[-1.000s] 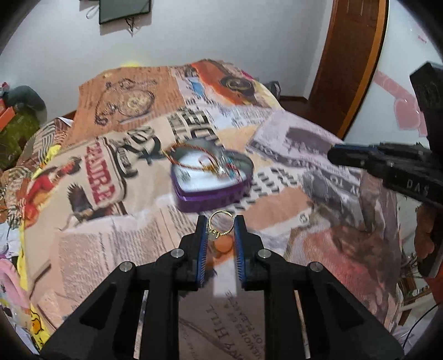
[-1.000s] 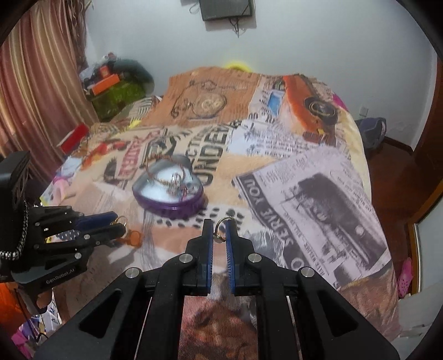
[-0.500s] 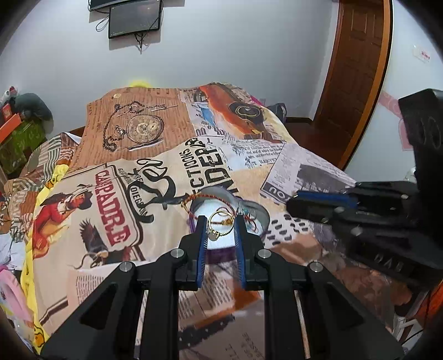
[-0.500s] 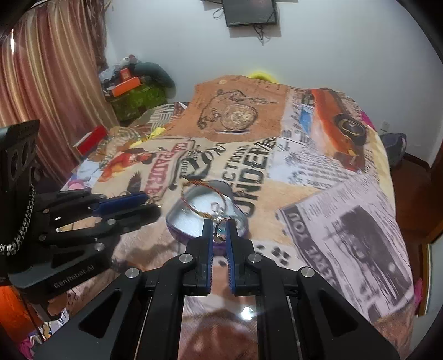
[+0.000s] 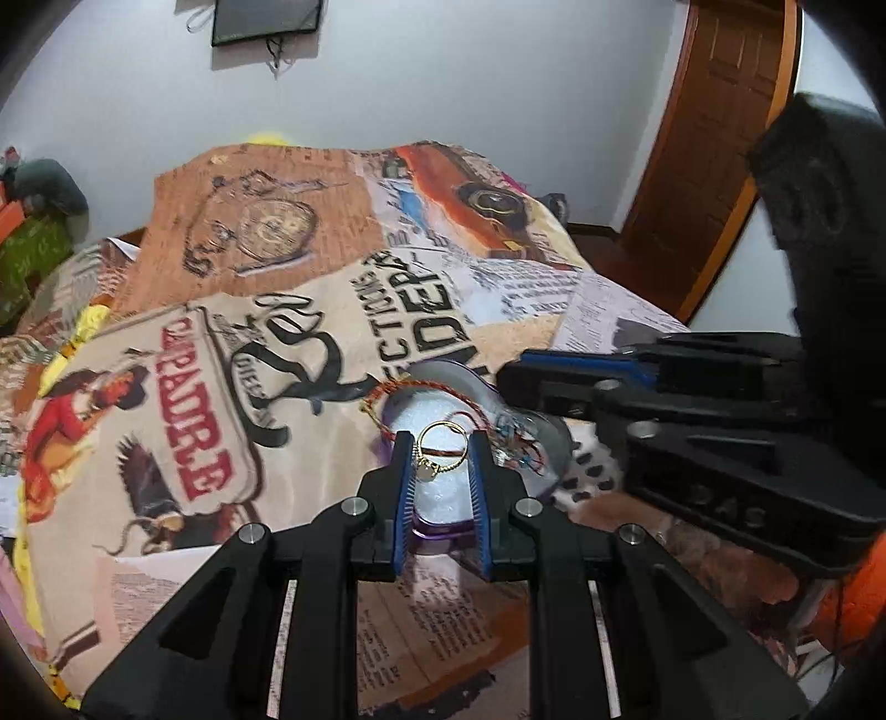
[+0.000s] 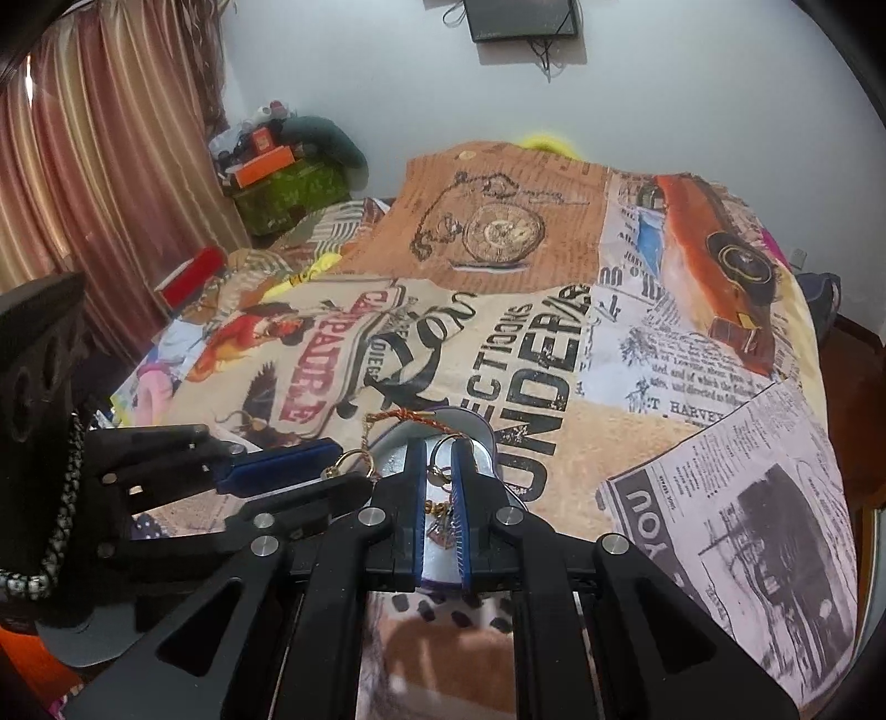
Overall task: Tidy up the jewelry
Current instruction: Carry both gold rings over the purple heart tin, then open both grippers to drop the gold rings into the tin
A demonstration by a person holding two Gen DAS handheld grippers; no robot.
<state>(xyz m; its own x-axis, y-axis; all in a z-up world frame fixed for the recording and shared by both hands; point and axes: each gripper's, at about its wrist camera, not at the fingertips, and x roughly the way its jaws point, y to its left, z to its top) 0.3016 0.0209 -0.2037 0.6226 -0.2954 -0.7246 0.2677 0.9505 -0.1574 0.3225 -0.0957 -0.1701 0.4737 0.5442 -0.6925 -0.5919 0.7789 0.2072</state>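
Nearest to us, the left claw (image 5: 441, 448) pinches a gold ring (image 5: 440, 446) between its narrowed blue pads, the band standing upright in the gap. Beside it the right claw (image 6: 440, 468) is closed down tight on a second, thinner ring (image 6: 443, 459), which shows only as a loop above the fingertips.

A second ago both claws hung short of the box, over the printed bedspread; now we see them carried forward, side by side, until each ring sits directly above the heart-shaped box (image 5: 531, 437). In the left wrist view the right claw crowds in from the right edge, just beside the box; in the right wrist view the left claw reaches in from the left, its ring at the box's near rim.

Inside the purple-walled box, on its white lining, a red-and-gold cord bracelet (image 5: 421, 390) already lies, looped over the far rim, with a small tangle of beads at its right.

We judge that the carrying is done and the drop is the step in hand: both pairs of pads need only part for the rings to fall onto the lining.

Beyond the box the bed (image 6: 692, 354) runs on to a white wall and a mounted screen (image 6: 520, 19).
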